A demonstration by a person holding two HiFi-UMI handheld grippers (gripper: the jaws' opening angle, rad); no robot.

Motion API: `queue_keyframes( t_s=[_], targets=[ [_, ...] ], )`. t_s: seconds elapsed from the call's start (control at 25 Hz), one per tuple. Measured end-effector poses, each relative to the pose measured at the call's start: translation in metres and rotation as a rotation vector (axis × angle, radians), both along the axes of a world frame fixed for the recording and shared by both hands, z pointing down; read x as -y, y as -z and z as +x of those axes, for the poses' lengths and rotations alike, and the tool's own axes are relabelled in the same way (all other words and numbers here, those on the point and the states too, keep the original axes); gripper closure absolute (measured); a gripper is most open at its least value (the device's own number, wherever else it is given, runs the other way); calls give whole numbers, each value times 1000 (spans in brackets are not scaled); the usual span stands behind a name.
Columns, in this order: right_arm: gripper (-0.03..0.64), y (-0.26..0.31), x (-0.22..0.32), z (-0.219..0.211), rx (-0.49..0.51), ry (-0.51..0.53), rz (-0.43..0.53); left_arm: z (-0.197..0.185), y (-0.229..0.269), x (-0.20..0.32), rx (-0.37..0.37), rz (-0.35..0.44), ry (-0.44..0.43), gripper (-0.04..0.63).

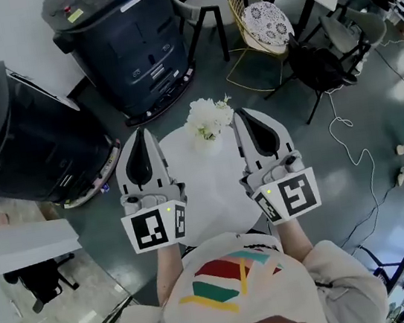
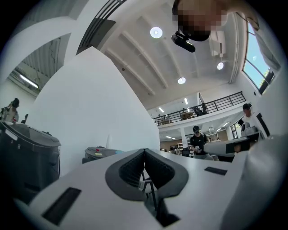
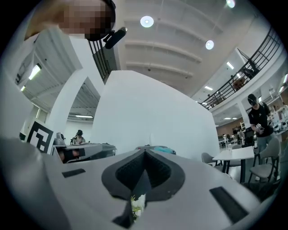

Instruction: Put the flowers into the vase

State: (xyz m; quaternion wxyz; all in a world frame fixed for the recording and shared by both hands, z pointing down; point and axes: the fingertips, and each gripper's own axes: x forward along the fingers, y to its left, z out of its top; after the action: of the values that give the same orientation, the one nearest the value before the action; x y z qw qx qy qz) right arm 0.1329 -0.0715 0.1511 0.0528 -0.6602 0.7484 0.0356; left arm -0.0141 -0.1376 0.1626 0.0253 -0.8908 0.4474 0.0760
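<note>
Left tongs (image 1: 140,134) and right tongs (image 1: 241,116) are pressed together with nothing pinched, and are held level above the round desk (image 1: 199,195). Flowers (image 1: 208,117) are seen in the vase (image 1: 211,145) between the tips. Placement is judged done, so only a clear retreat is needed. The vase is set near the far rim, and a dark machine (image 1: 128,47) stands beyond.

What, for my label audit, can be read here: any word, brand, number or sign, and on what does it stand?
No readable words or numbers anywhere.
Yellow sticker on the dark grey wheeled machine: too small to read.
Left black-and-white square marker and right black-and-white square marker: coded patterns, no letters.
White shirt: coloured stripes, no words.
</note>
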Motion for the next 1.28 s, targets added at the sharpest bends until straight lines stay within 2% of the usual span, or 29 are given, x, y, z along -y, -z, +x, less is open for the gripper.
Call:
queue_keyframes(
  t_s=[0.2, 0.48, 1.28],
  targets=[
    [604, -5, 3, -21, -5, 61, -29, -9, 8, -3, -15, 15, 16, 588],
    [604, -14, 13, -40, -55, 94, -56, -24, 4, -5, -8, 7, 58, 589],
    [604, -19, 12, -51, -61, 129, -43, -26, -4, -6, 29, 8, 70, 589]
  ],
)
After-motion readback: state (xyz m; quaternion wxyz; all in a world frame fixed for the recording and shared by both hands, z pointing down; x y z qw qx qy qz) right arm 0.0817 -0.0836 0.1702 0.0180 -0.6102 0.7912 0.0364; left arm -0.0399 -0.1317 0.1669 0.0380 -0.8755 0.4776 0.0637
